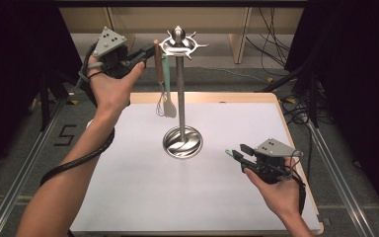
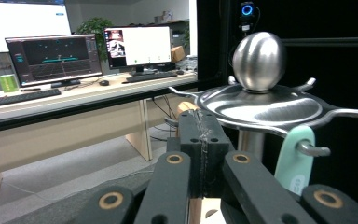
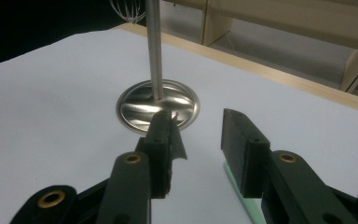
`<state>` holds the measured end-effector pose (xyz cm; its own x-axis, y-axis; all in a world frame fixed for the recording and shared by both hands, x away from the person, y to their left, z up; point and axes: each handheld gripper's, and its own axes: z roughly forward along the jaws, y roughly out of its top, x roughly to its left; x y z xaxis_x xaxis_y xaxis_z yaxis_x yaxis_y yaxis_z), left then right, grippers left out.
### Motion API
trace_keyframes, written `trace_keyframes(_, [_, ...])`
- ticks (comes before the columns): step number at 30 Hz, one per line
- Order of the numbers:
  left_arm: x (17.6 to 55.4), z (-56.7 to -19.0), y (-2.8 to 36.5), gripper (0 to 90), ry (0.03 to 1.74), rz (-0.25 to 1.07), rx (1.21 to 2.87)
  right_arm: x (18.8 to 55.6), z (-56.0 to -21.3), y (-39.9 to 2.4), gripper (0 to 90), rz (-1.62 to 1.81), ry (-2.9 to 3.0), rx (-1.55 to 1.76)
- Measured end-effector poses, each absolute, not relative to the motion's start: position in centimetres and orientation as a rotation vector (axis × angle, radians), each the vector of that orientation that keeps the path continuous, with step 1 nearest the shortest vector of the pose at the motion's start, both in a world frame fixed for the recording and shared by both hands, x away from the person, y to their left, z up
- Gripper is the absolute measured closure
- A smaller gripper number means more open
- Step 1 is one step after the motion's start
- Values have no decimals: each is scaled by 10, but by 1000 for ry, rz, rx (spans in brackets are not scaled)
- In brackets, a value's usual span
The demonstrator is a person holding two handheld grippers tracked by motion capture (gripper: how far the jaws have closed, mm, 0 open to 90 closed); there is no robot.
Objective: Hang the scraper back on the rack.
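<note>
Hanging from the polished steel hook stand, a mint silicone spatula crowds the wooden-handled wire whisk that the left gripper pinches, jaws pressed together. Right gripper rests spread near the white tabletop edge, well apart from the stand.

Overhead plus two tongs-mounted close-ups of stand

Two lit monitors stand on a long wooden desk above grey floor, beside black curtains.
</note>
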<state>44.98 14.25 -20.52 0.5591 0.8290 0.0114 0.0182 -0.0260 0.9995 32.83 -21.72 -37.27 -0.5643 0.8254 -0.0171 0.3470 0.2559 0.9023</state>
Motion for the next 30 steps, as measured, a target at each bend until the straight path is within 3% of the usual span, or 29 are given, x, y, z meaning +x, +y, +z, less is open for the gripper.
trace_keyframes(30, [469,-201,142,895,765,783,1513,327,-371,-217,649,1256,2066,1068])
